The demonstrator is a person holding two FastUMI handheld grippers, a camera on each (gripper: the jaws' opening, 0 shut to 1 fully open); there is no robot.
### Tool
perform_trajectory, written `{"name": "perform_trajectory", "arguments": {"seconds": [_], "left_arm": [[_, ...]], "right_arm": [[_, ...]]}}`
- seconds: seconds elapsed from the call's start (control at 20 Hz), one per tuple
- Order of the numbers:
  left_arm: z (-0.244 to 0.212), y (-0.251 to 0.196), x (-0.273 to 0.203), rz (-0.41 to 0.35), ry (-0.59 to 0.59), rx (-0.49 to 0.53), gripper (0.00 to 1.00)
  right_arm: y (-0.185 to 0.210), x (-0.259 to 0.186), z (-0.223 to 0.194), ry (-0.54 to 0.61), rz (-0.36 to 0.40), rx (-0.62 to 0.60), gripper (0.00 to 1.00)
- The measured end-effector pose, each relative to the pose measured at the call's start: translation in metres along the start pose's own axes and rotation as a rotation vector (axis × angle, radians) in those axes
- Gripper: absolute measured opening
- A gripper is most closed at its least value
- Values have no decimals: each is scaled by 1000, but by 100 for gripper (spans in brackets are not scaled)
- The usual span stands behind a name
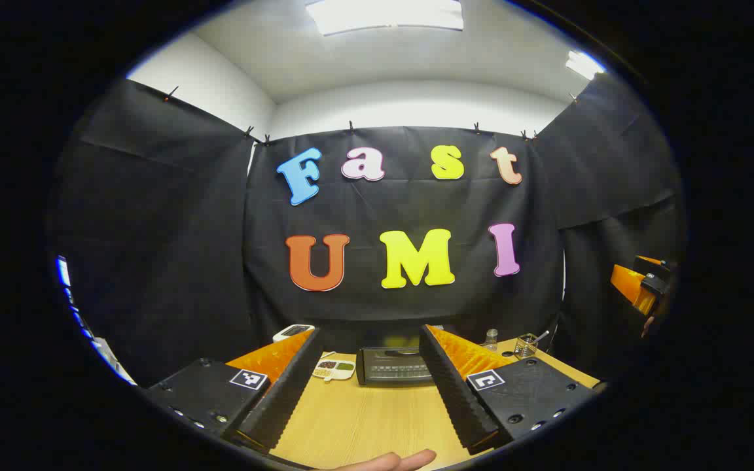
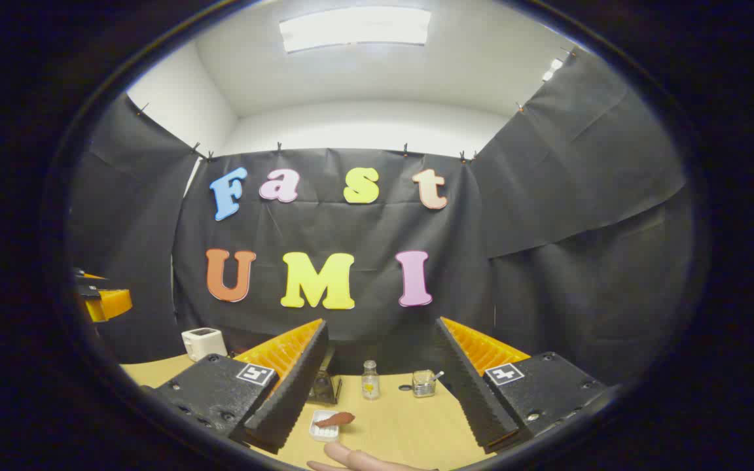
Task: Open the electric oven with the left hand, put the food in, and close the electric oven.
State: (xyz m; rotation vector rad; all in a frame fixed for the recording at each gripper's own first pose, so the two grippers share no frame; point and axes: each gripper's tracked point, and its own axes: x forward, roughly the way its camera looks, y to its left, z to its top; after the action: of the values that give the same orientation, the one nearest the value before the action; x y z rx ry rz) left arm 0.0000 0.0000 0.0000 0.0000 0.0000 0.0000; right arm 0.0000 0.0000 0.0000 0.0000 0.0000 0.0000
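The black electric oven stands at the back of the wooden table with its door closed, straight ahead of my left gripper, which is open and holds nothing. In the right gripper view, a reddish-brown piece of food lies on a small white tray just ahead of my right gripper, also open and holding nothing. An edge of the oven peeks out behind that gripper's left finger. Both grippers hover above the table, well short of the oven.
A sectioned plate of food lies left of the oven, with a white device behind it. A glass bottle and a wire cup stand at the back right. A person's finger shows at the bottom.
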Motion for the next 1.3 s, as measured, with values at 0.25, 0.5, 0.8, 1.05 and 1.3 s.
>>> {"name": "perform_trajectory", "arguments": {"seconds": [0.25, 0.5, 0.8, 1.05, 1.3], "left_arm": [[5, -4, -4, -21, -10, 10, 95], [15, -5, -8, -22, -54, 31, 95], [1, -1, 3, 17, -30, 32, 96], [-14, -4, 46, 29, -4, 4, 96], [-41, -40, 124, -99, 60, -49, 96]], "right_arm": [[-14, 2, -1, 23, -9, -17, 100], [-24, 2, 1, 33, -1, -44, 100], [-32, 14, 1, -1, 16, -24, 99], [-51, 39, -24, 20, 21, 37, 100], [-68, 71, -45, 89, 19, 43, 100]]}}
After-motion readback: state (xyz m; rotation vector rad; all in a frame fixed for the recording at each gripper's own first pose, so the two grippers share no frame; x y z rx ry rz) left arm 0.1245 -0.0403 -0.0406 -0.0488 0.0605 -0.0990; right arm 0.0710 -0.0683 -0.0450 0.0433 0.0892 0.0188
